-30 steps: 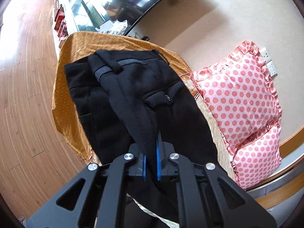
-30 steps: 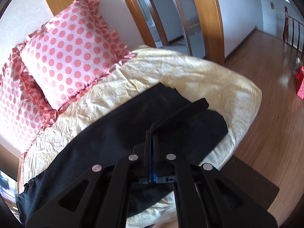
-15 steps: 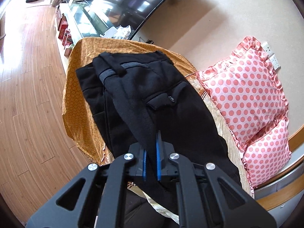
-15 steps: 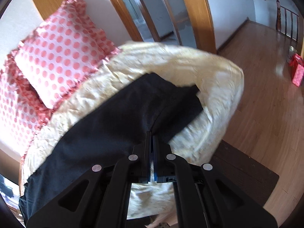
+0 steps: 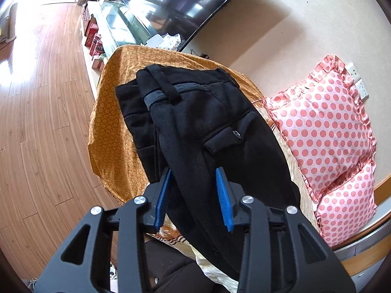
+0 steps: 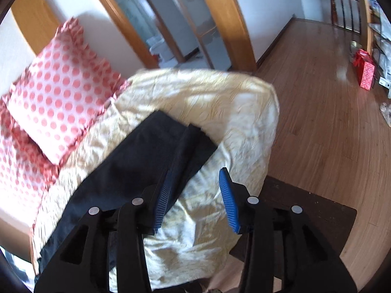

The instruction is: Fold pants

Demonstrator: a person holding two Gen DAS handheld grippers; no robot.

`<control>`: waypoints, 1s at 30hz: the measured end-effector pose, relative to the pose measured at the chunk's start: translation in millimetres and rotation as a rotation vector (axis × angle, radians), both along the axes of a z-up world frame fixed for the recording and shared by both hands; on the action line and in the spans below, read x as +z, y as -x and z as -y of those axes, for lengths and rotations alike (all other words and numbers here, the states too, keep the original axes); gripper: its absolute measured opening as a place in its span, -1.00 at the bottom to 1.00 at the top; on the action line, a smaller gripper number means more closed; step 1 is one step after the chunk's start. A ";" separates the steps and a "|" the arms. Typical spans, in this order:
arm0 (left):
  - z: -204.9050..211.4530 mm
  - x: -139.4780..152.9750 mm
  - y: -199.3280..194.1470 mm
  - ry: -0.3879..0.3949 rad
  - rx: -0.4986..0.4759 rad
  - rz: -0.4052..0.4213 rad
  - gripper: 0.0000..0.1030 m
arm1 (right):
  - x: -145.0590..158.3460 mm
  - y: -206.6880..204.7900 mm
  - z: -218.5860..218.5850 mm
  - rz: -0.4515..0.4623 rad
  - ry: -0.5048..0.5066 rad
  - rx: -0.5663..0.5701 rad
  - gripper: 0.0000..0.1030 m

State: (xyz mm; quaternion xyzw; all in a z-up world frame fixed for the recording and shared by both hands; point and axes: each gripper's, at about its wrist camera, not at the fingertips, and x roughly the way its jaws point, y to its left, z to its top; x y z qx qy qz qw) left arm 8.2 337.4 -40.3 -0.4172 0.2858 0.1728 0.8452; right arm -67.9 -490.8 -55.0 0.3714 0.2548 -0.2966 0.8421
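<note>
left wrist: left gripper (image 5: 193, 196) released pants (image 5: 200, 127); right gripper (image 6: 195, 199) too

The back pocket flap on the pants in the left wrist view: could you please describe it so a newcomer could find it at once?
Start at the orange patterned cover, on which the black pants lie. The pocket flap sits below the waistband, toward the pink polka-dot pillow. Unlike the plain cloth around it, it is a raised slanted strip with a small button.

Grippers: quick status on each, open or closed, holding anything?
Left gripper: jaws open, holding nothing; a fold of the black pants lies between them.
Right gripper: jaws open, holding nothing; pants beside its left finger.
</note>
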 end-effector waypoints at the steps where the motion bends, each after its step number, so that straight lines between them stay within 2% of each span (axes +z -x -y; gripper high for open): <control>1: -1.4 0.5 -0.6 -0.001 0.006 0.001 -0.31 | 3.4 -3.9 -0.9 0.026 0.010 0.026 -0.17; 5: -2.8 1.4 -5.2 0.012 0.011 0.003 -0.30 | 14.9 -27.8 -13.5 0.097 0.079 0.148 -0.17; 8: -5.2 0.1 -8.9 0.028 0.006 -0.002 -0.30 | 5.7 -49.7 -13.9 0.019 0.074 0.173 -0.17; 10: -5.9 0.5 -11.0 0.037 0.000 -0.007 -0.30 | -12.1 -61.6 -7.9 -0.076 0.017 0.163 -0.17; 11: -5.8 1.0 -11.8 0.041 -0.002 -0.007 -0.30 | -21.0 -64.1 -4.9 -0.094 -0.020 0.160 -0.17; 12: -6.4 1.5 -12.4 0.047 -0.005 -0.004 -0.31 | -19.7 -61.0 -6.1 -0.070 0.001 0.145 -0.18; 18: -12.1 -1.7 -18.0 0.092 -0.009 -0.006 -0.30 | -19.6 -61.6 -13.1 -0.109 0.037 0.163 -0.18; 20: -11.9 -2.6 -19.5 0.089 -0.002 -0.008 -0.38 | -20.4 -62.0 -13.1 -0.111 0.042 0.162 -0.18; 23: -6.4 1.0 -14.9 0.061 0.001 0.005 -0.65 | -21.3 -64.5 -14.3 -0.120 0.054 0.164 -0.18; 26: -6.5 -0.5 -7.3 0.067 0.009 0.015 -0.69 | -21.8 -64.3 -15.3 -0.116 0.062 0.171 -0.14; 27: -8.1 -2.8 -8.1 0.063 0.004 0.008 -0.65 | -21.7 -64.6 -16.3 -0.120 0.070 0.173 -0.14; 29: -8.1 -5.4 -9.6 0.041 0.006 -0.019 -0.43 | -20.9 -67.4 -19.7 -0.141 0.099 0.183 -0.13; 30: -8.0 -3.9 -8.3 0.029 0.013 -0.027 -0.25 | -20.3 -66.9 -20.3 -0.142 0.103 0.187 -0.13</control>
